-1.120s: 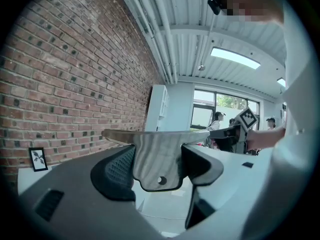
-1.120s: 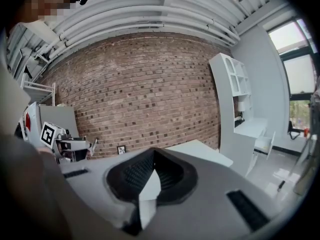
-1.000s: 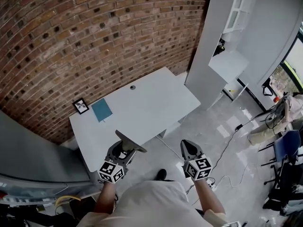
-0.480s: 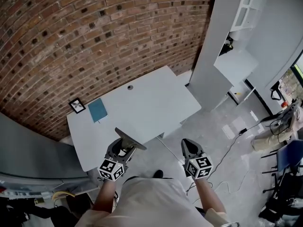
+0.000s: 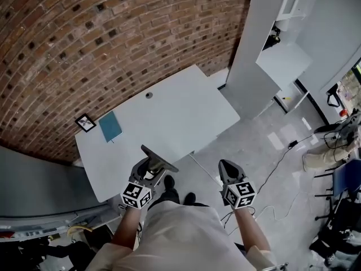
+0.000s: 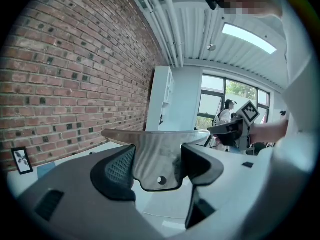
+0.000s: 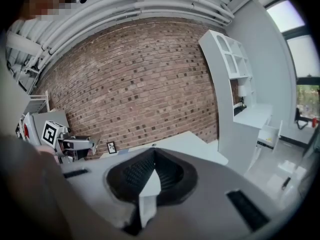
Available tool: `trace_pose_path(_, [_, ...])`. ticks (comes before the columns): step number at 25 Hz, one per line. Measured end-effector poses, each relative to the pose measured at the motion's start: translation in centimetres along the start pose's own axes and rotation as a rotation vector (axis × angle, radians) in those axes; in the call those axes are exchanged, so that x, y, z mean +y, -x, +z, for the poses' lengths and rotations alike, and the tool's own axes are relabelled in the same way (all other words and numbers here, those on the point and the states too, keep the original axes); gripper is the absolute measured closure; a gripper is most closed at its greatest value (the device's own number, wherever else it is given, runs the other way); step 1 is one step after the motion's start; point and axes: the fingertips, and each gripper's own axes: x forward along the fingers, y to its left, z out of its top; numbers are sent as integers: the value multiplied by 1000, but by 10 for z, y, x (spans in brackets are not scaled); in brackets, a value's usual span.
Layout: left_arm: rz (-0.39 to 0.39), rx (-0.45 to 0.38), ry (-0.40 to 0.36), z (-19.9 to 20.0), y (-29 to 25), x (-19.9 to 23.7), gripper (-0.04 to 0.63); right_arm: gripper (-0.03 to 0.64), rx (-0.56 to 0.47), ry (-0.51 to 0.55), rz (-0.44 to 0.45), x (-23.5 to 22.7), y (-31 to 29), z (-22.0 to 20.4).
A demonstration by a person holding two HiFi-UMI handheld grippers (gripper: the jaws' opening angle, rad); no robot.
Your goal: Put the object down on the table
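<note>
The left hand-held gripper [image 5: 151,167] clamps a flat metal plate [image 5: 159,158], perhaps a scraper blade, at the near edge of the bench [image 5: 186,106]. The right hand-held gripper [image 5: 228,171] is closed, empty. Let go early and it hits the floor [image 5: 265,145].

The object [image 6: 159,151] is a flat, dull grey metal plate. Its wide, straight top edge narrows to a tab with a small round hole. It stands on edge, clamped by the tab between the left tool's [image 5: 151,167] pads, in the air at the counter's [image 5: 169,117] six o'clock edge.
</note>
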Motion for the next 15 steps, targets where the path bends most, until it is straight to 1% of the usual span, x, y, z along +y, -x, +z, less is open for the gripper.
trace_pose_path(6, [-50, 45, -26, -7, -47, 18, 318, 614, 7, -40, -42, -18, -17, -6])
trace_pose_path(10, [-98, 83, -61, -7, -88, 33, 318, 614, -4, -59, -80, -33, -30, 4])
trace_pose_path(15, [-177, 136, -85, -12, -144, 50, 318, 614, 5, -73, -129, -47, -54, 8])
